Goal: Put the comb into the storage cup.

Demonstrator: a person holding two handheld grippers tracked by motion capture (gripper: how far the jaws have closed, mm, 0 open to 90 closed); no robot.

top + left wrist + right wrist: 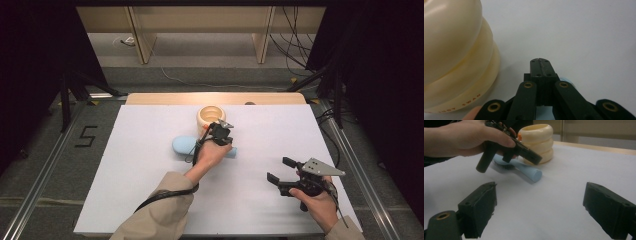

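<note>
Black jaws of the left hand-held gripper (541,67) are pressing flat together with nothing between them, hovering just over the blue hairbrush (186,145) and pointing toward the cream ringed cup (212,118). In the high view the hairbrush is lying at the counter's (150,200) centre, its handle pointing toward four o'clock, with the cup just beyond it at twelve o'clock. The right hand-held gripper (539,215) is waiting wide apart and empty at about four o'clock, well apart from both. To grip the hairbrush well, the left jaws are probably needing to spread first, then straddle the handle squarely, staying off the cup's wall. Counting: one hairbrush, one cup, two hand-held grippers.
</note>
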